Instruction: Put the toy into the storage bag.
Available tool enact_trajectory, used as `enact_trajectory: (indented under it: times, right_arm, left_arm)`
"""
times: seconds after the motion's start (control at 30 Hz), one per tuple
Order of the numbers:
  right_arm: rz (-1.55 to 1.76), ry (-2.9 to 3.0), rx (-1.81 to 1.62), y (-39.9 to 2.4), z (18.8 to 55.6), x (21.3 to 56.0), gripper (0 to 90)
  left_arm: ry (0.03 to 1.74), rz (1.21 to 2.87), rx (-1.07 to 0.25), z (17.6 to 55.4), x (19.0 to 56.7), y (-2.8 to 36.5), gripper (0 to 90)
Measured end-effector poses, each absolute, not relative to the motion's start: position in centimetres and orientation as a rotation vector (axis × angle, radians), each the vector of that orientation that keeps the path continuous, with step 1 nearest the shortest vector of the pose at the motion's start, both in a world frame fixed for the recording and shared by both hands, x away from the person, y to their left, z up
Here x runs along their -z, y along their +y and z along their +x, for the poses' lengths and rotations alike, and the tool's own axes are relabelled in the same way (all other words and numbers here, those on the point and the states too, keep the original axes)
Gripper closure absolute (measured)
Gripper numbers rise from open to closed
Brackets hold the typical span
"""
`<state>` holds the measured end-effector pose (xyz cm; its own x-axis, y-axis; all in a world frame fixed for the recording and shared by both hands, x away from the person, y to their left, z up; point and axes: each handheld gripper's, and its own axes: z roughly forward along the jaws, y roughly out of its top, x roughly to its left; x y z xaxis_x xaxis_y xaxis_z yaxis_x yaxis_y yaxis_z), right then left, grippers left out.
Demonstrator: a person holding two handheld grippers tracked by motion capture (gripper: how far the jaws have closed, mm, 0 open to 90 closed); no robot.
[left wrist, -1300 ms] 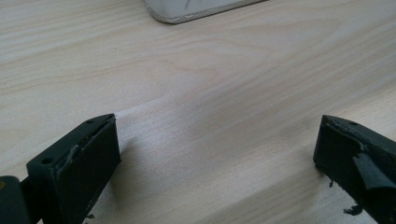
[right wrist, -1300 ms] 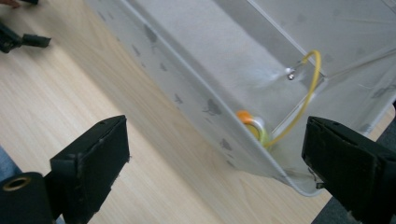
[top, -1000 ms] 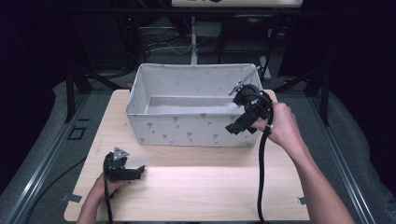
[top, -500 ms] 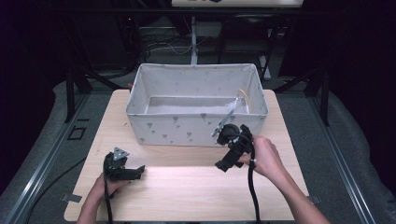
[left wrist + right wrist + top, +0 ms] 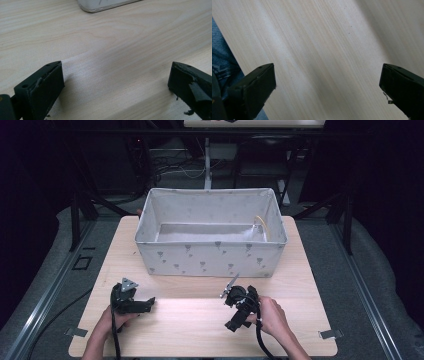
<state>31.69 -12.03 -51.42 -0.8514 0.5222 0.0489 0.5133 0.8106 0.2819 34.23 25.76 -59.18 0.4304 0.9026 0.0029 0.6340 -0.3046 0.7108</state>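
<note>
Both tools are held low over the bare wooden counter point(image 5: 200, 320), nothing in between. The left tool point(image 5: 145, 305) and right tool point(image 5: 232, 325) each have jaws spread wide, nothing gripped. The fabric bin point(image 5: 210, 257) sits just behind. The right tool's been pulled back from the bin's right rim.

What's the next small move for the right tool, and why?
Probably set the right tool down on the table and rest. Its jaws are open and hold nothing, with only bare wood between them. It sits near the table's front edge, well clear of the bin. The left tool is also open, low over the wood.
</note>
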Motion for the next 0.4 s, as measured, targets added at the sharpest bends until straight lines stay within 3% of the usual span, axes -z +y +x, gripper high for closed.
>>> enact_trajectory:
  times: [0.4]
  right_arm:
    - [0.858, 2.927, -0.450, -12.2, 31.0, 53.5, 0.9]
  left_arm:
    - [1.289, 2.047, -0.542, 34.2, 59.2, 25.8, 0.3]
